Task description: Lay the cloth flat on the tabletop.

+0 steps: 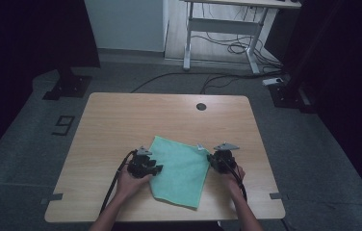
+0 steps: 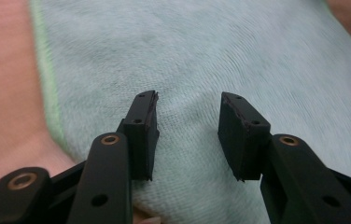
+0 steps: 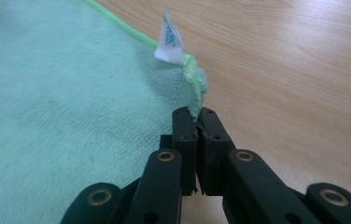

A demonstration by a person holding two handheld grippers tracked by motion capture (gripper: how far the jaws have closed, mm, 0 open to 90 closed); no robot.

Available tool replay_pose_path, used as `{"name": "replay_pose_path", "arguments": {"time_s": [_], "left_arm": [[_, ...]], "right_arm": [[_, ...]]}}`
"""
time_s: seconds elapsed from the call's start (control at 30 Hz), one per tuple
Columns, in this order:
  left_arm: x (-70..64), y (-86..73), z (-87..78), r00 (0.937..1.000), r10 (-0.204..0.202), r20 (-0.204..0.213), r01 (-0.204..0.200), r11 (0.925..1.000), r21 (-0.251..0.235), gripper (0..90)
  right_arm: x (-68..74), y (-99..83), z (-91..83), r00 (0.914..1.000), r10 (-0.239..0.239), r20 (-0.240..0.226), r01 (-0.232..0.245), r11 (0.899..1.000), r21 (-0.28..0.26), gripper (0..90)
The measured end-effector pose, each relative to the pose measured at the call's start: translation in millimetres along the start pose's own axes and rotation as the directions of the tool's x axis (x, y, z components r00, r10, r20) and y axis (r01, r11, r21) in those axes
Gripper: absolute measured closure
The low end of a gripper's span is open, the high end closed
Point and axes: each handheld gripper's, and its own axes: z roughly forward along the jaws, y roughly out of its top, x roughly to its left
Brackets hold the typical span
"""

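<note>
A light green towel [image 1: 181, 169] lies spread on the wooden table [image 1: 121, 120], one corner pointing toward the person. My left gripper [image 1: 156, 169] rests at the towel's left edge; in the left gripper view it [image 2: 188, 105] stands open, jaws apart over the towel [image 2: 220, 56] with nothing between them. My right gripper [image 1: 212, 159] sits at the towel's right corner. In the right gripper view it [image 3: 196, 116] is shut on the towel's green hem [image 3: 193, 88], just below a white label [image 3: 168, 42].
A dark round grommet hole [image 1: 201, 106] sits near the table's far edge. Beyond the table stand a white desk frame [image 1: 227, 33] and loose cables [image 1: 227, 77] on the floor. Black stand bases [image 1: 66, 86] flank the table.
</note>
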Motion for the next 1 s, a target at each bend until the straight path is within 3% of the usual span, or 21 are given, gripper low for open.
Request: {"name": "replay_pose_path", "arguments": {"time_s": [0.17,0.2,0.23,0.27,0.33,0.47,0.6,0.73,0.9,1.0], "left_arm": [[-7.5,-2.8,-2.6,0.9999,0.007,0.010,-0.008,0.9998,0.018,54.8],[-8.5,-2.4,-2.8,0.9999,0.010,0.009,-0.010,0.9997,0.023,54.8],[-8.3,-2.0,-3.3,0.9999,0.010,0.009,-0.010,0.9997,0.024,53.9],[-7.3,-1.3,-4.9,0.9999,0.015,0.003,-0.015,0.9997,0.019,53.2],[-2.2,1.1,-10.7,0.9998,0.008,-0.020,-0.009,0.9998,-0.017,53.2],[16.3,11.1,-14.4,0.9982,-0.002,-0.061,0.000,0.9989,-0.046,55.7],[30.4,22.1,-5.1,0.9979,-0.006,-0.065,0.003,0.9993,-0.038,55.7],[38.6,27.9,5.4,0.9977,-0.005,-0.068,0.002,0.9993,-0.037,56.3],[44.6,26.5,12.5,0.9978,-0.031,-0.059,0.029,0.9992,-0.027,57.3],[43.3,24.9,11.5,0.9972,-0.038,-0.065,0.036,0.9989,-0.029,57.6]], "right_arm": [[-5.0,15.5,14.2,0.9999,-0.006,0.013,0.006,1.000,0.023,85.5],[-5.2,19.0,17.3,0.9998,-0.011,0.017,0.011,1.000,0.020,82.6],[-4.2,22.7,20.2,0.9992,-0.025,0.031,0.025,1.000,0.006,72.7],[-3.4,24.9,20.7,0.9984,-0.030,0.048,0.030,0.999,0.012,68.3],[0.8,26.4,13.7,0.9977,-0.019,0.065,0.021,0.999,-0.029,63.0],[20.3,22.7,-10.6,0.9994,-0.035,0.000,0.035,0.991,-0.127,63.0],[47.8,14.2,-24.4,0.9910,-0.085,-0.104,0.068,0.985,-0.157,63.3],[74.2,6.7,-28.8,0.9715,-0.113,-0.208,0.079,0.983,-0.163,63.2],[118.0,-5.5,-22.1,0.9266,-0.160,-0.340,0.114,0.982,-0.152,60.6],[143.1,-9.7,-15.1,0.9048,-0.193,-0.380,0.155,0.980,-0.128,57.2]]}}
